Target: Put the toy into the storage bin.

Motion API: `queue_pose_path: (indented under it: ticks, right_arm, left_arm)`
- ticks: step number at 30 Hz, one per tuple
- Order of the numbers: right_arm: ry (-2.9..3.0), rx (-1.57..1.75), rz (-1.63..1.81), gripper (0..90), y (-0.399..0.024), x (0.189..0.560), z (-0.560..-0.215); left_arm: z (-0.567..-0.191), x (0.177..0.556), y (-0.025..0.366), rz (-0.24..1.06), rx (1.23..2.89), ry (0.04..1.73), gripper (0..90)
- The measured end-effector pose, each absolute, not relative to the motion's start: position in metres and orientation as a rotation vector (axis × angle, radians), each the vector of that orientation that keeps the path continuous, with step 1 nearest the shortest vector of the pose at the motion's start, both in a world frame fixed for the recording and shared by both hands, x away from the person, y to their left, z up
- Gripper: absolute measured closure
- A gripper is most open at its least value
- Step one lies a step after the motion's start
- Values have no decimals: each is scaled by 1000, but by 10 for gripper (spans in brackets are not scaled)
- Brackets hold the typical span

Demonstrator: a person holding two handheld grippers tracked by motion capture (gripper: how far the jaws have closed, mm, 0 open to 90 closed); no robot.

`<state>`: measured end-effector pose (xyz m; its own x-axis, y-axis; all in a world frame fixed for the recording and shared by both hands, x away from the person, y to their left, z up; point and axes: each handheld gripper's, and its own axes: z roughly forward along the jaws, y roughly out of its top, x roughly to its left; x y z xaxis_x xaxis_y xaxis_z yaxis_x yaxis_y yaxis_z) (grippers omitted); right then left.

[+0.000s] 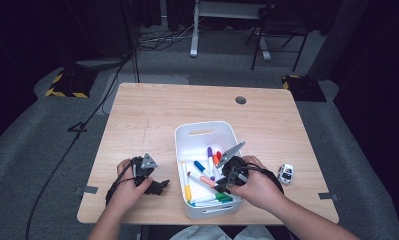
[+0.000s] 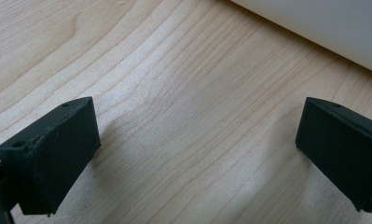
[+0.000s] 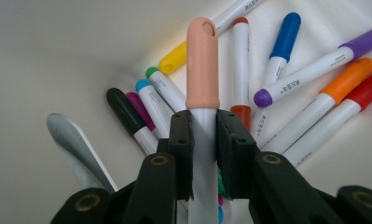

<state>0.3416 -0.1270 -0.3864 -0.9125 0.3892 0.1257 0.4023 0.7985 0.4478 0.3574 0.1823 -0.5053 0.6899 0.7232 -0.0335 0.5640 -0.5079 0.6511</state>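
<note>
From the high view I see my right gripper (image 1: pixel 226 184) down inside the white plastic bin (image 1: pixel 205 131) on the pale wood-grain table (image 1: pixel 152 110), among loose markers, while my left gripper (image 1: pixel 154 186) rests on the table just left of the bin; a small toy car (image 1: pixel 285 173) sits off to the right. In the left gripper view the blocky matte-black jaws stand wide over bare grain — nothing between them. In the right gripper view my right gripper (image 3: pixel 203 140) is clamped on the smooth white barrel of a peach-capped marker (image 3: pixel 203 65), its rounded cap pointing up over the other markers.

peach-capped white marker (image 3: pixel 203 65), white bin (image 1: pixel 201 131), perhaps pale wood table (image 1: pixel 152 112)
</note>
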Motion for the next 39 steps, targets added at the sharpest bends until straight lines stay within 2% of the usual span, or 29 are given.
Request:
queue_pose_path:
  ticks: [2,4,9,27,34,39]
  right_arm:
    - [-2922,-651,-764,761,-127,342,-389]
    - [-2872,-672,-811,644,-129,343,-391]
    - [-2865,-679,-939,529,-138,344,-380]
    - [-2891,-822,-1138,367,-190,339,-337]
    - [-2891,-906,-1184,308,-217,340,-332]
    - [-2898,-997,-1181,227,-242,343,-337]
  left_arm:
    - [-505,357,182,321,2253,983,0]
    - [-505,357,182,321,2254,981,0]
    - [-505,357,182,321,2254,981,0]
    - [-505,358,182,329,2255,976,0]
    - [-505,358,182,329,2255,976,0]
    - [-505,358,182,330,2255,976,0]
